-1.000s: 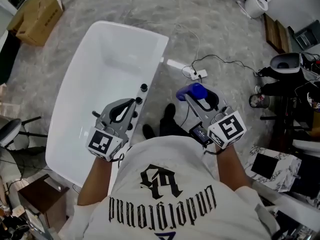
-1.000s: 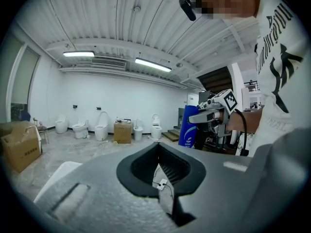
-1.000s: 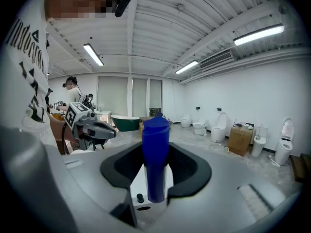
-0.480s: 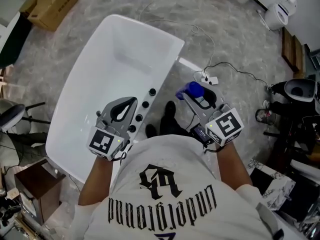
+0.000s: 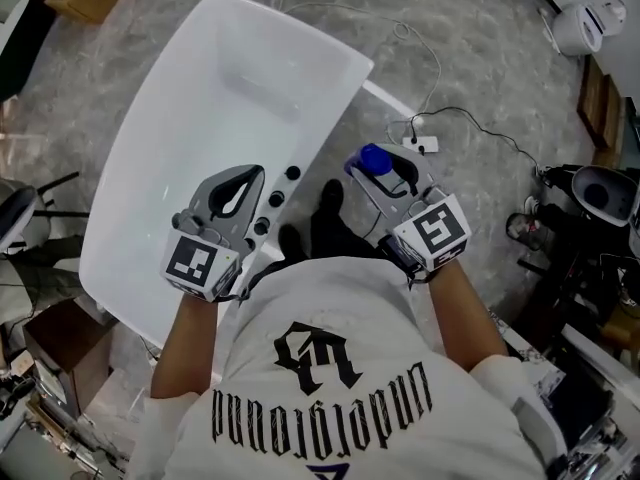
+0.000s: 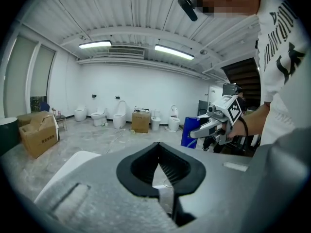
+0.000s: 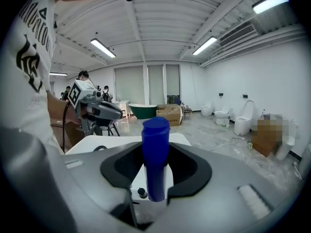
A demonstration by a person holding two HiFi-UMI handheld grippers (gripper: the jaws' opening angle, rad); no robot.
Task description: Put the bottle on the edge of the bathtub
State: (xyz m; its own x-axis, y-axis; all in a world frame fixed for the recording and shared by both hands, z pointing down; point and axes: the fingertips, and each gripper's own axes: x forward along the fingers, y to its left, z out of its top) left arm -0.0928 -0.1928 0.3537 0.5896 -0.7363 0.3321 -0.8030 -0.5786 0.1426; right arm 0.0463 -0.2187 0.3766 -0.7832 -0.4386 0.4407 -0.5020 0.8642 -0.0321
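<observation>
Plainly, the task's thing, a tall blue plastic bottle (image 5: 374, 158) with a rounded cap, is not on the tub yet: it stands upright in the right claw (image 5: 372, 174), clenched across its body, and hangs over the grey marbled floor (image 5: 470, 78) near the right-hand rim of the white oblong bathtub (image 5: 327, 131), but apart from it. Gripping the body and leaving the cap clear above the jaws probably serves to keep the base level, so the bottle can be stood on that narrow ledge without tipping. The left claw (image 5: 257, 171) is closed on nothing, its tips together, and hovers over the same rim just beside a row of three round black fittings (image 5: 275, 199). It seems parked there as a spare, perhaps to steady the bottle once it lands. The bare rim beyond the fittings looks the likeliest landing spot. As for writing, the bottle shows no label that can be read in either claw view. Each claw carries a cube of black-and-white square markers (image 5: 431, 230), patterns and not words. The person's white T-shirt (image 5: 330, 298) bears black gothic lettering, upside down in the head view, which seems to read "Underground", though I cannot be sure.
</observation>
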